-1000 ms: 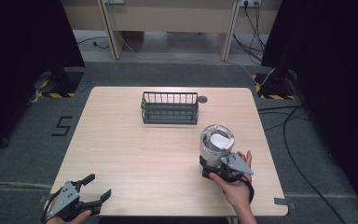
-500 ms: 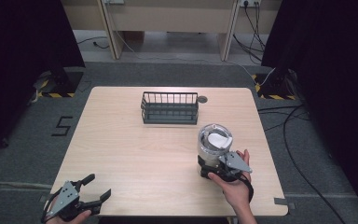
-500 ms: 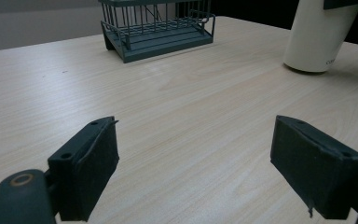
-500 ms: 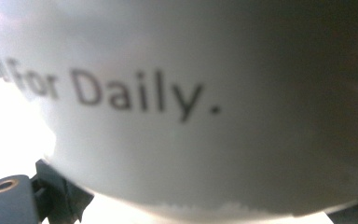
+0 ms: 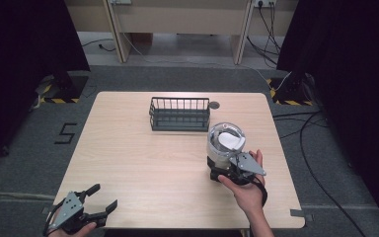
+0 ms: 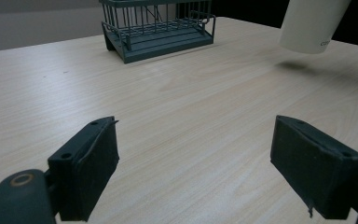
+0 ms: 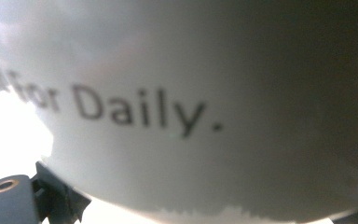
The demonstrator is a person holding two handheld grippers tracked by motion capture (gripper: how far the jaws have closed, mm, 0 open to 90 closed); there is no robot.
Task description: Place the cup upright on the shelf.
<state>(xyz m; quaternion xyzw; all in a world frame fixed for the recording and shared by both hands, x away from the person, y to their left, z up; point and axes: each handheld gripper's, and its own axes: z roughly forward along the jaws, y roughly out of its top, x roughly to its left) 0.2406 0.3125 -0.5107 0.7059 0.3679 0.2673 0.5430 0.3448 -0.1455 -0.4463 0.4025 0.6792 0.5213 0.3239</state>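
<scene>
Right gripper (image 5: 225, 170) sits lower right of centre in the high view, jaws clamped on the base of a white cup (image 5: 224, 143). In the left gripper view the cup (image 6: 313, 23) hangs at the top right with its shadow on the wood below, so I'd say it's lifted clear of the table (image 5: 143, 168). The right gripper view is basically all cup wall (image 7: 191, 93) with "Daily." printed across it.

Handling-wise my guess is it's a light, thin-walled thing, maybe paper or plastic, with a smooth side. Squeeze too hard and it could dent, too soft and it slips. Holding it low near the bottom, where the wall is stiffest, looks like the sensible spot, and that's where it's pinched now.

Left gripper (image 5: 86, 210) is down in the lower left corner, jaws spread wide with nothing between them, idle over the table edge.

Wire basket (image 5: 180, 113) sits just above frame centre, a bit up and left of the cup.
</scene>
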